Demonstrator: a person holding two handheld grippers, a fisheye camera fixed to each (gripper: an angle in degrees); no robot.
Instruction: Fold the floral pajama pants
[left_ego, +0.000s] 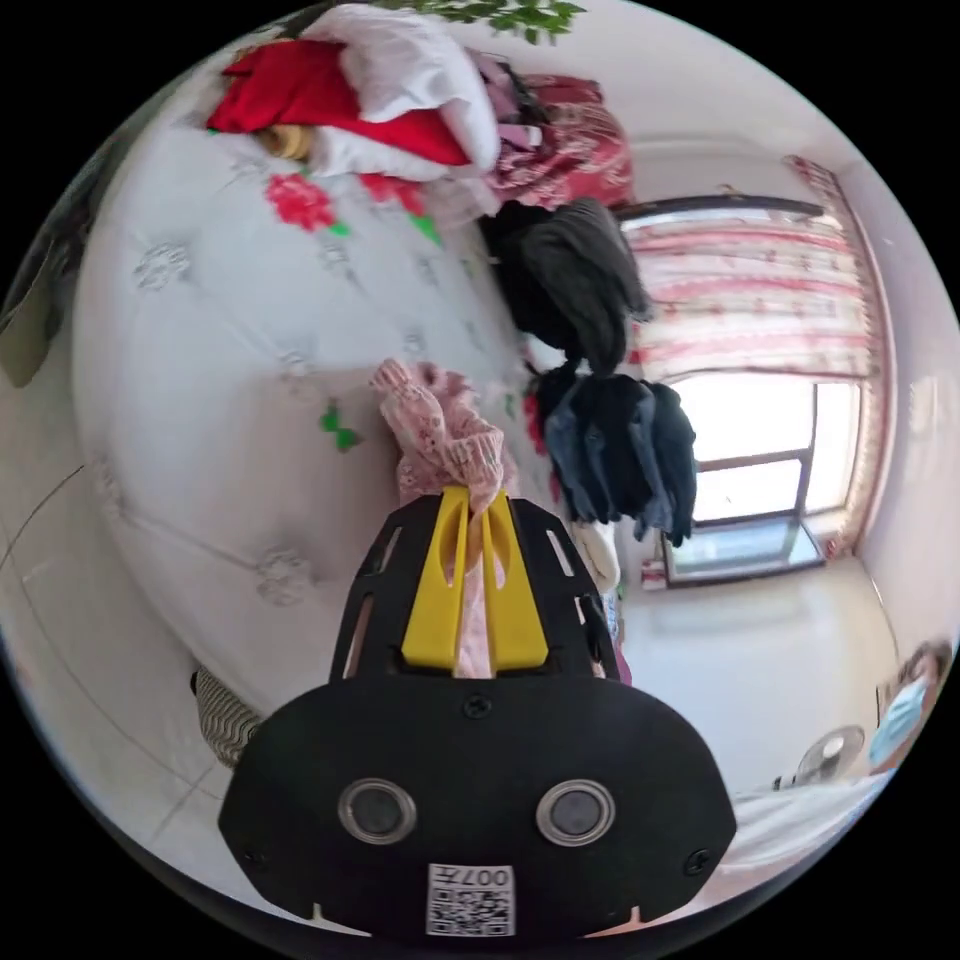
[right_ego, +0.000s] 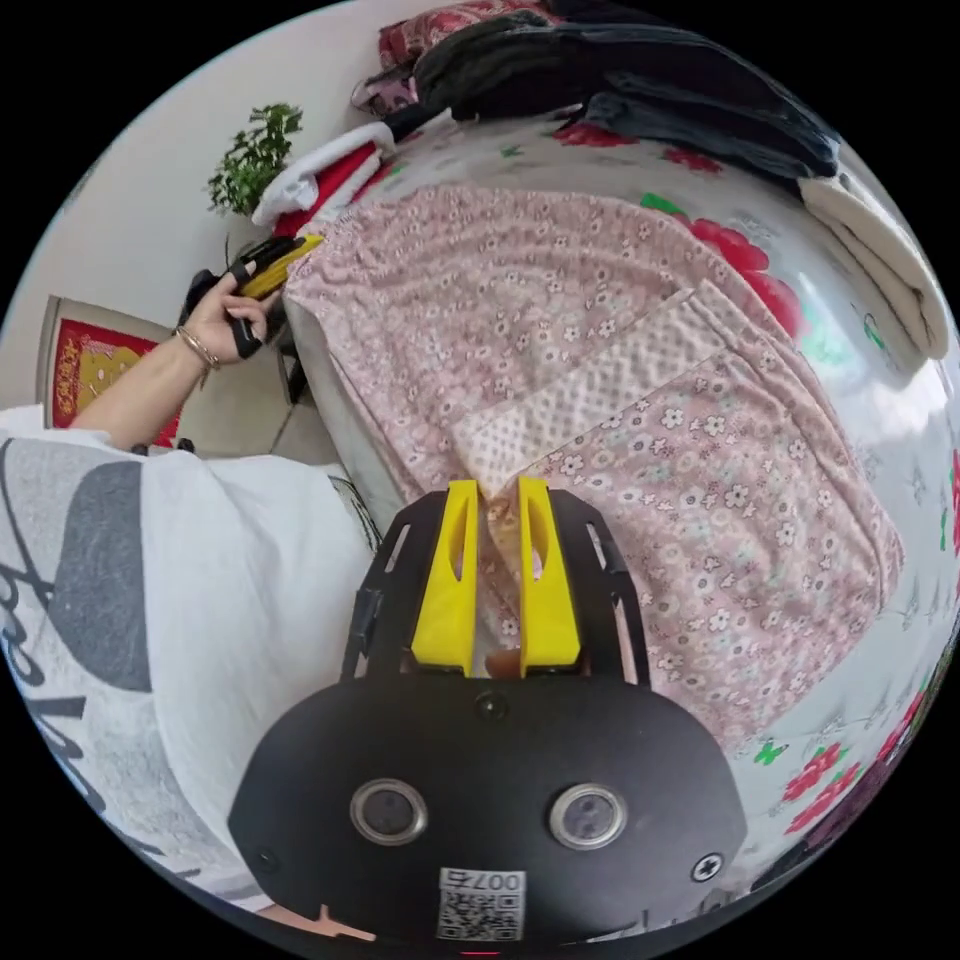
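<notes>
Right gripper view: the floral pajama pants (right_ego: 560, 330) are spread flat on the bed (right_ego: 880, 420), a corner pinched between the nearly closed yellow jaws of the right hand-held gripper (right_ego: 498, 490). At the far edge, the left hand-held gripper (right_ego: 290, 262) is clamped on the fabric, held by a hand (right_ego: 222, 320). Left gripper view: bunched pink cloth is gripped between the closed jaws.

The floral pajama pants (right_ego: 560, 330) are soft matt cloth with a dimpled, waffle-like inside face, lying on a smooth quilted bedspread (left_ego: 230, 330) (faintly sheeny), while the right gripper (right_ego: 497, 495) shows glossy yellow plastic jaws on matt black plastic.
</notes>
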